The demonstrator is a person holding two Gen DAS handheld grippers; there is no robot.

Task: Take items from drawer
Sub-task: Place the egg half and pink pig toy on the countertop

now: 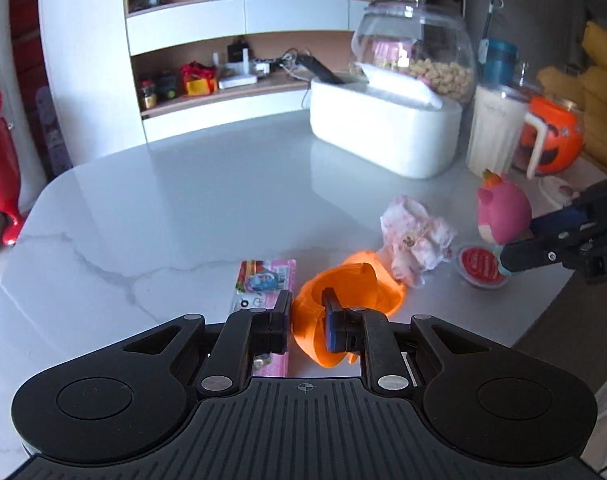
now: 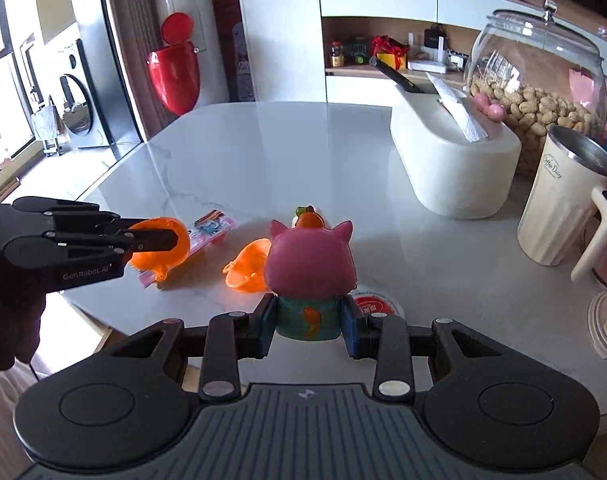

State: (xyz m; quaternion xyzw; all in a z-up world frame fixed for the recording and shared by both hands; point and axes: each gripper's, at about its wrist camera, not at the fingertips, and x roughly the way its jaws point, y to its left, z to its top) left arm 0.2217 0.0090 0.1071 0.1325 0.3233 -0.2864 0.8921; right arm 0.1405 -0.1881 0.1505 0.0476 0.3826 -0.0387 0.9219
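Left tool [image 1: 306, 320] is clamped on an orange shell [image 1: 335, 312], right tool [image 2: 308, 326] on a pink toy [image 2: 309, 268]; thin grip near the counter [image 2: 283, 148] edge, shell might slip off.

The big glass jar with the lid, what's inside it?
The glass jar holds peanuts in their shells, piled in the lower part. Something pink shows behind the glass. The white box hides the jar's bottom.
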